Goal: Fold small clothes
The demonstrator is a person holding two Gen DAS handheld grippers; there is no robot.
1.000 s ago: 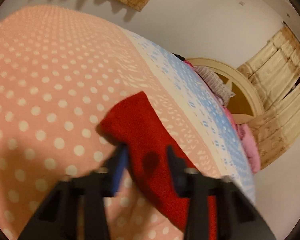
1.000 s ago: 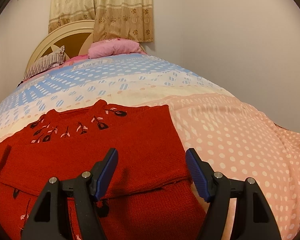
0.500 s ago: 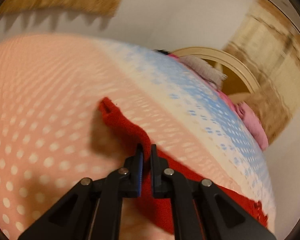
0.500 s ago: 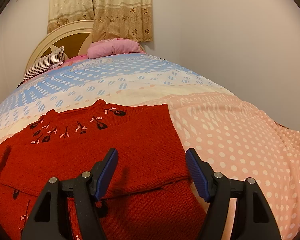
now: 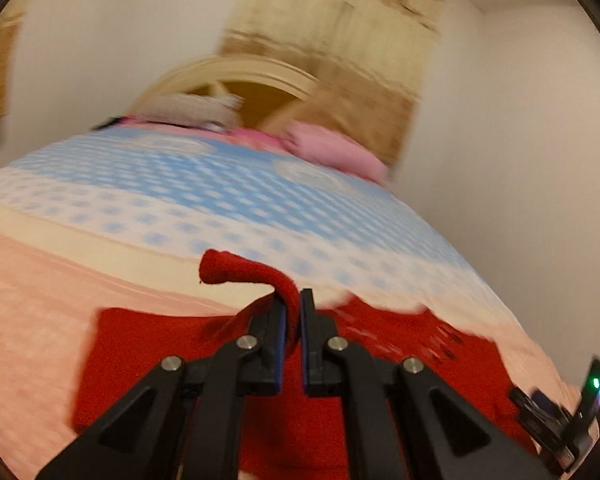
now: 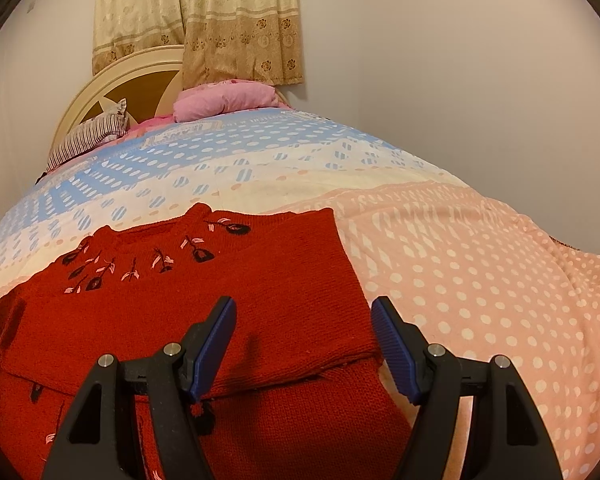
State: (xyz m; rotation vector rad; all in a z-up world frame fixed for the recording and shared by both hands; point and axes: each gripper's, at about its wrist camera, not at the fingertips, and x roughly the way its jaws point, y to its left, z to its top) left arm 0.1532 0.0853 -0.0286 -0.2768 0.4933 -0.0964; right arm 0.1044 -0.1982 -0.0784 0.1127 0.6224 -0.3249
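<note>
Here, at the bottom centre of the left wrist view, the left gripper is pinched tight on a sleeve of the red sweater, whose cuff end curls up and out to the left above the jaws. The rest of the sweater lies spread below, across the lower half of that blurred frame. In the right wrist view, the right gripper stands wide open at the bottom centre with nothing between its blue pads, over a folded edge of the sweater. Behind it the spotted bedspread runs from pink to blue. At upper left sit a striped pillow, a pink pillow, a rounded headboard and curtains.
</note>
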